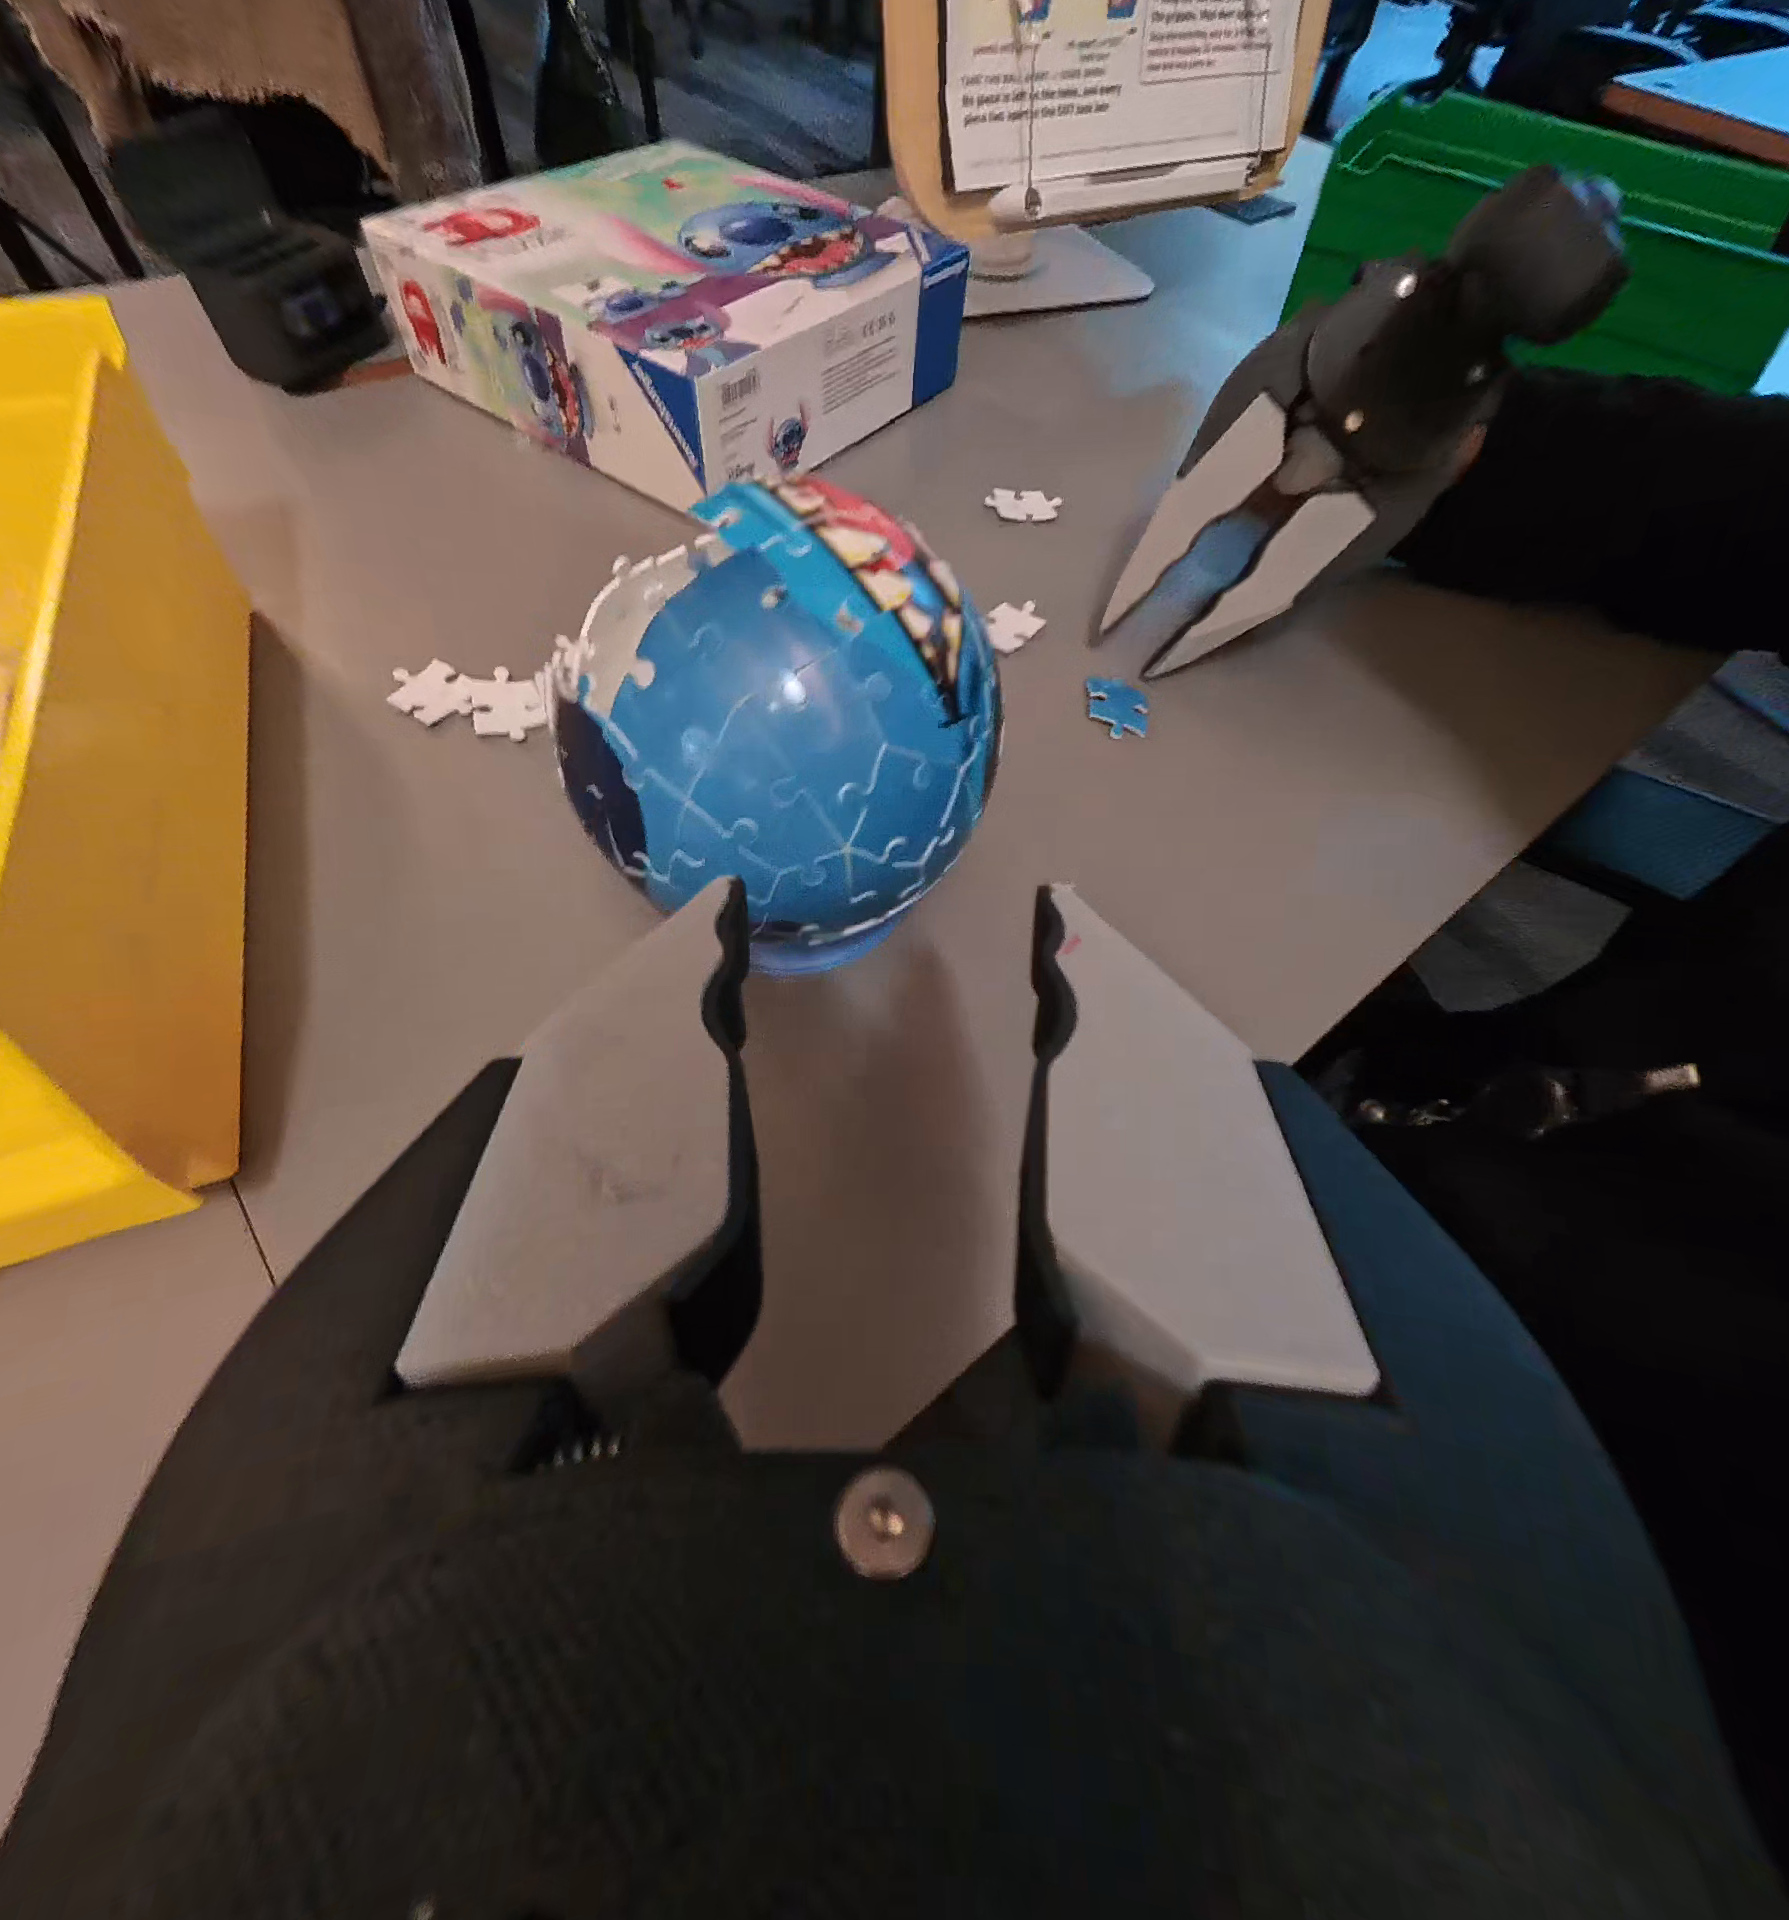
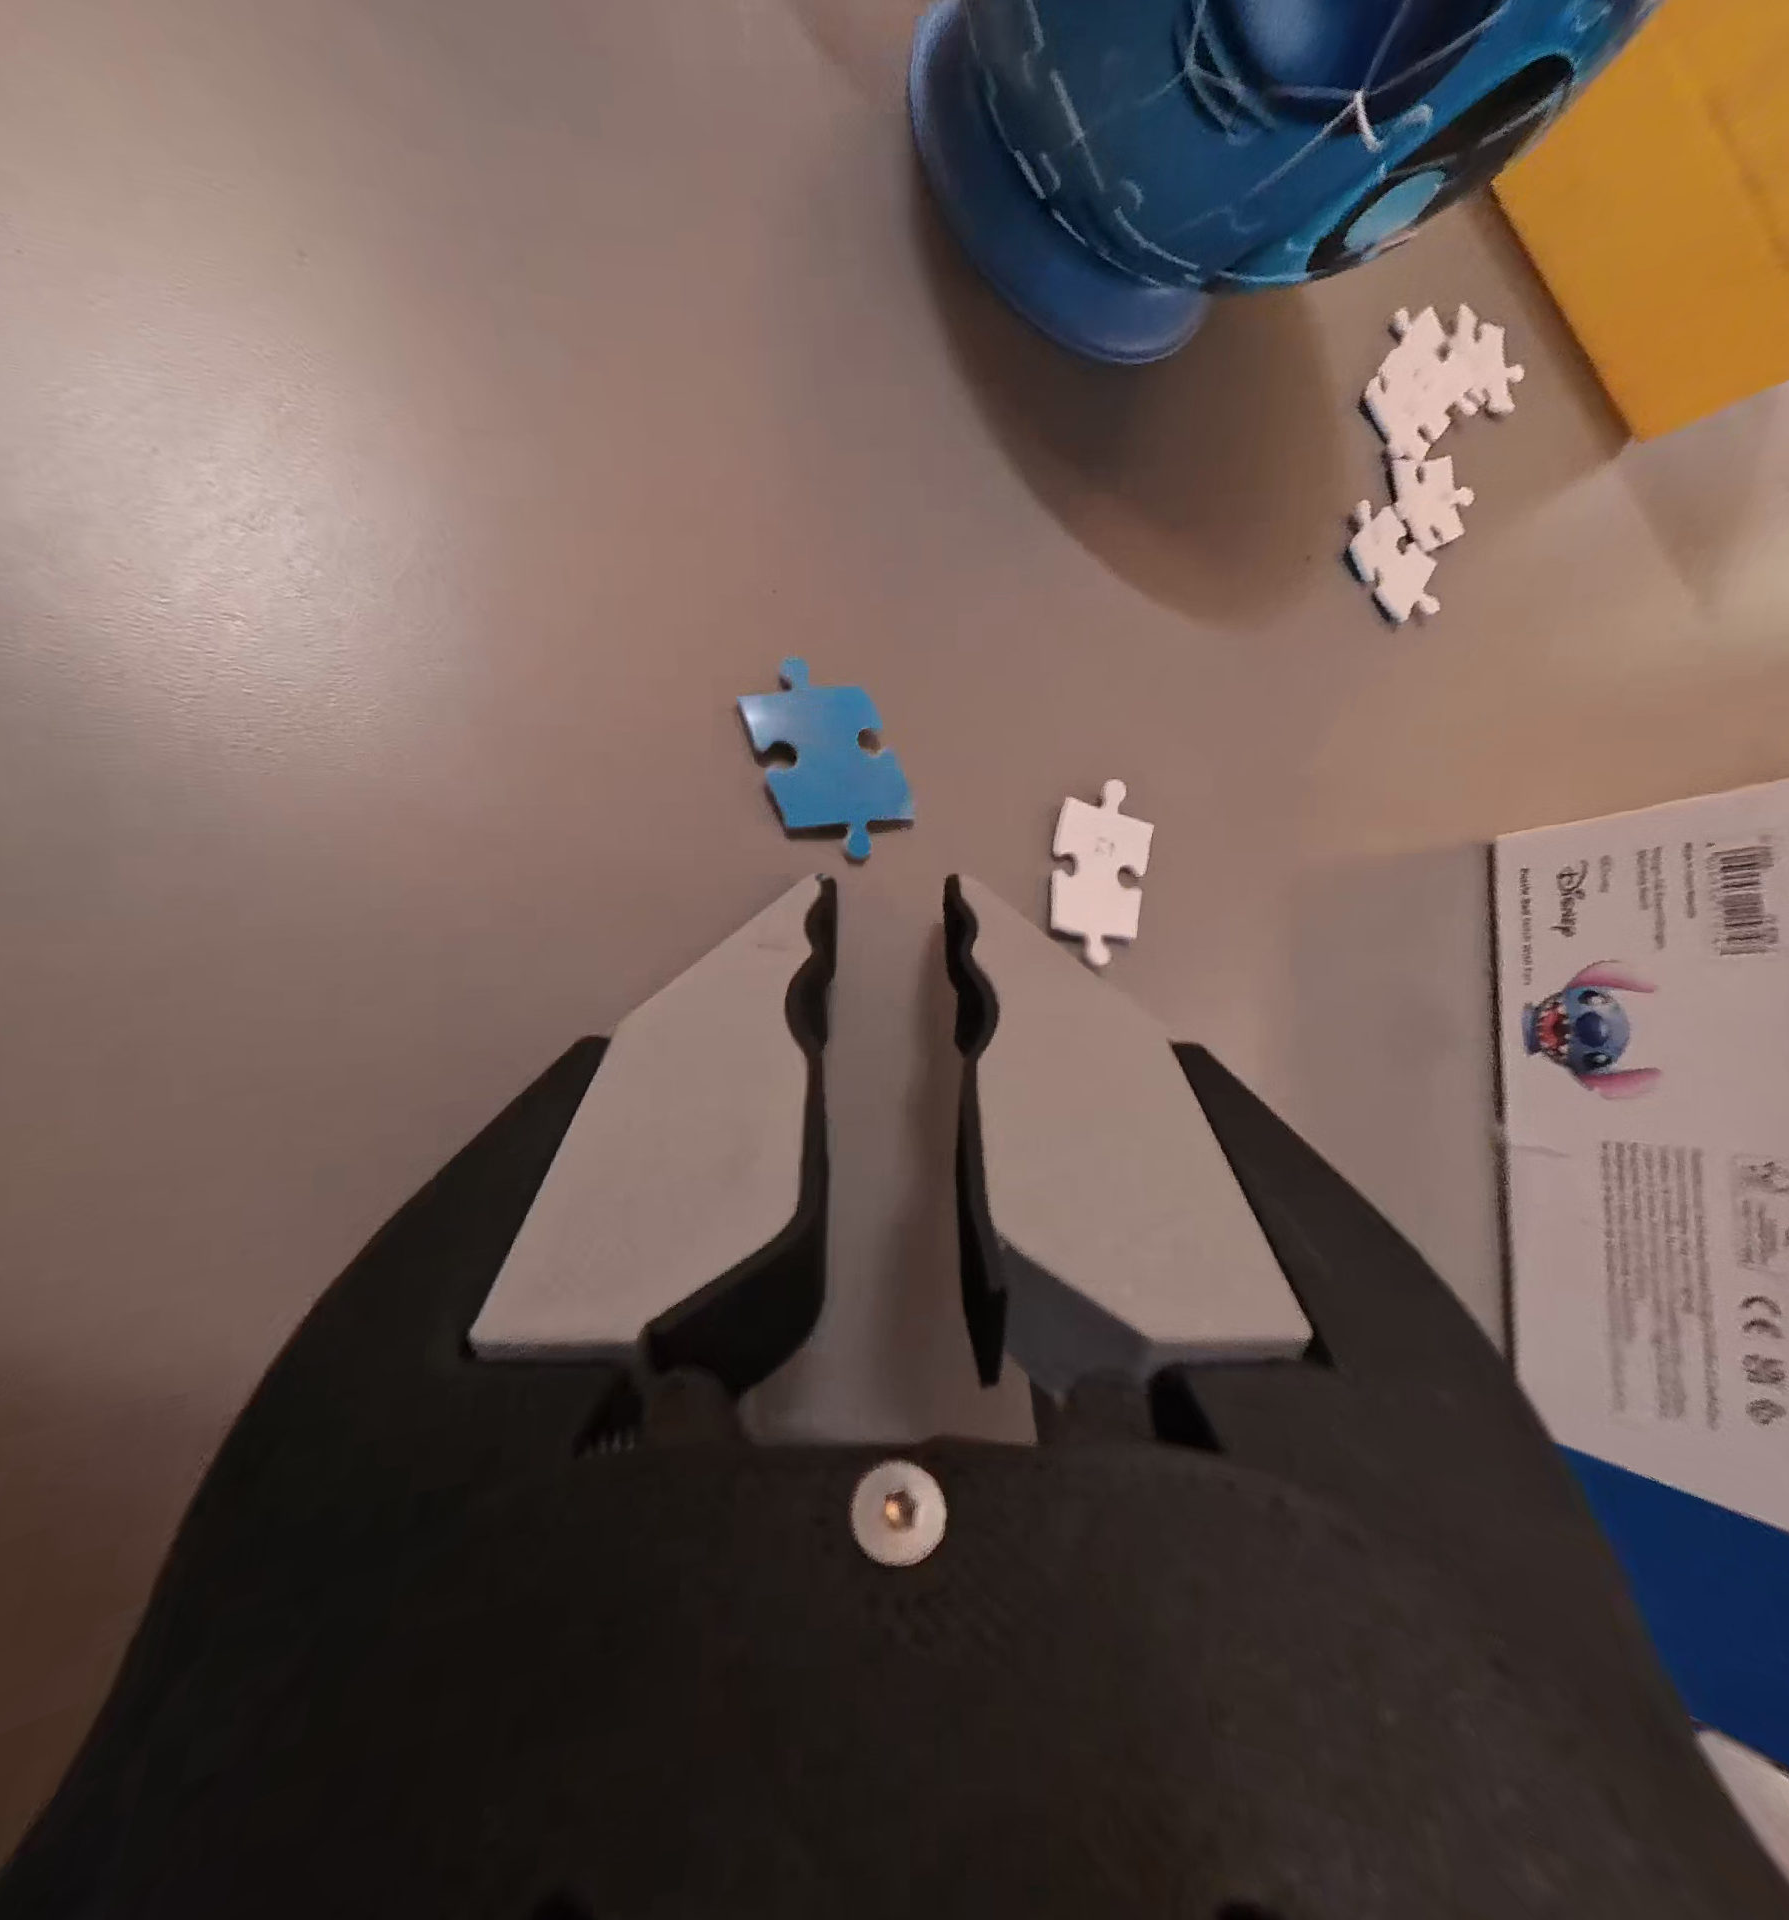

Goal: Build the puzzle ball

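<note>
The partly built blue puzzle ball (image 1: 786, 727) stands on a blue base on the grey table (image 1: 1285, 831); its upper left side is open. My left gripper (image 1: 890, 904) is open and empty just in front of the ball's base. My right gripper (image 2: 885, 883) is open with a narrow gap and holds nothing; it also shows in the left wrist view (image 1: 1124, 655), tips near the table. A loose blue piece (image 2: 828, 758) lies flat just ahead of its tips; it shows in the left wrist view too (image 1: 1116, 707). A white face-down piece (image 2: 1100, 873) lies to its right.
The puzzle box (image 1: 661, 312) lies behind the ball. A yellow bin (image 1: 59, 779) stands at the left, a green bin (image 1: 1555, 239) at the back right. White pieces (image 1: 469, 696) lie left of the ball, others (image 1: 1023, 505) behind it. A paper stand (image 1: 1098, 104) is at the back. Left tips to right tips: about 25 centimetres. The white face-down piece (image 2: 1100, 873) is closer to my right gripper, around 5 centimetres from its tips; the left tips are 25 centimetres off. Look for it in the left wrist view (image 1: 1005, 628) too.
</note>
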The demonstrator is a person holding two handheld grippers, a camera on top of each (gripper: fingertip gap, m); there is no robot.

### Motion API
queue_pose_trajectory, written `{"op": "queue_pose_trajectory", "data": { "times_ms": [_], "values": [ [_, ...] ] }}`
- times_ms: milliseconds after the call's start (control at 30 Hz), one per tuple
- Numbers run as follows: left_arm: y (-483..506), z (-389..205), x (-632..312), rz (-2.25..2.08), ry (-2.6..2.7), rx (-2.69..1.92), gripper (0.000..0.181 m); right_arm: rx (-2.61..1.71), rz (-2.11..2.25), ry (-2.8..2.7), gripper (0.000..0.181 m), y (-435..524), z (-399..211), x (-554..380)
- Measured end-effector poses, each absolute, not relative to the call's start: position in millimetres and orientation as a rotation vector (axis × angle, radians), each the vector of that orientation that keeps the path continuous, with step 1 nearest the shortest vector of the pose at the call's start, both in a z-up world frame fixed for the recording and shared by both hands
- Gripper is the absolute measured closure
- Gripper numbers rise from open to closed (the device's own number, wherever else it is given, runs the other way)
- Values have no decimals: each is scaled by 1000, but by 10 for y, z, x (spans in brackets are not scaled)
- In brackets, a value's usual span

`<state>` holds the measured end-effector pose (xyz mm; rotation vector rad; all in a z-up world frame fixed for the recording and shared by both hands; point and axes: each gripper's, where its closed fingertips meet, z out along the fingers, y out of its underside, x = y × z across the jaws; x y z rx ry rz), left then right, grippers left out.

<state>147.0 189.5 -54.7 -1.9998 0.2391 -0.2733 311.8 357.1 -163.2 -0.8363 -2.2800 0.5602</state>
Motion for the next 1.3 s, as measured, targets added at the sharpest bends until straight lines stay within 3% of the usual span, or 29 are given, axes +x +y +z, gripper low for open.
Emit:
{"op": "queue_pose_trajectory", "data": {
  "times_ms": [167, 333, 567, 800, 1300],
  "values": [
    [1957, -715, 1305, -319, 247, -2019, 120, -1135, 808, -2146, 148, 3567, -1362, 3057],
    [2140, -788, 1214, -494, 179, -2011, 118, -1522, 1413, -1999, 96, 2950, -989, 2696],
    [2314, -849, 1270, -798, 65, -2005, 94, -1789, 1598, -1837, 92, 2968, -909, 2109],
    [2433, -872, 1222, -939, -93, -1974, 97, -1983, 1915, -1730, 92, 3020, -838, 1787],
    [2452, -775, 1150, -628, 40, -1935, 113, -1787, 1809, -1841, 80, 2992, -920, 1548]
  ]
}}
